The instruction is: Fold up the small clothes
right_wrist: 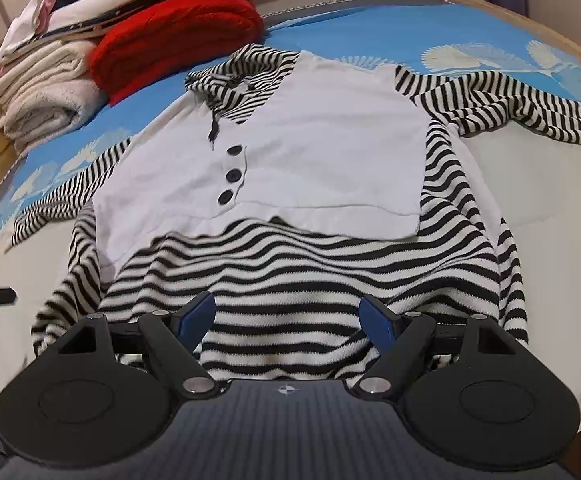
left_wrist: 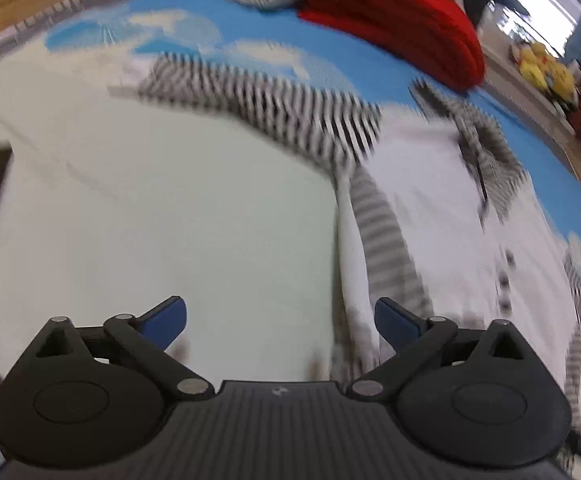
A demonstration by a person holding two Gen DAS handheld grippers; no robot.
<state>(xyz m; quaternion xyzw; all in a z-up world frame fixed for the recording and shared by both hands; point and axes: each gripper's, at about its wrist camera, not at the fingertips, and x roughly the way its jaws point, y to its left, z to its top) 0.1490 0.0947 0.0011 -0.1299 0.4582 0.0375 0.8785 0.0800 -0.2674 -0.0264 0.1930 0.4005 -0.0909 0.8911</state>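
Observation:
A black-and-white striped sweater (right_wrist: pixel 298 280) with a white vest panel (right_wrist: pixel 310 152) and three dark buttons lies face up on the bed, sleeves spread to both sides. My right gripper (right_wrist: pixel 288 318) is open and empty just above its striped hem. My left gripper (left_wrist: pixel 280 322) is open and empty over the white sheet beside the sweater's side; a striped sleeve (left_wrist: pixel 274 108) stretches ahead of it. The left wrist view is motion-blurred.
A folded red knit (right_wrist: pixel 178 28) and a pile of cream and white clothes (right_wrist: pixel 42 84) sit at the far left of the blue-and-white bed cover (right_wrist: pixel 330 24). Yellow toys (left_wrist: pixel 542 68) stand on a shelf beyond the bed's wooden edge.

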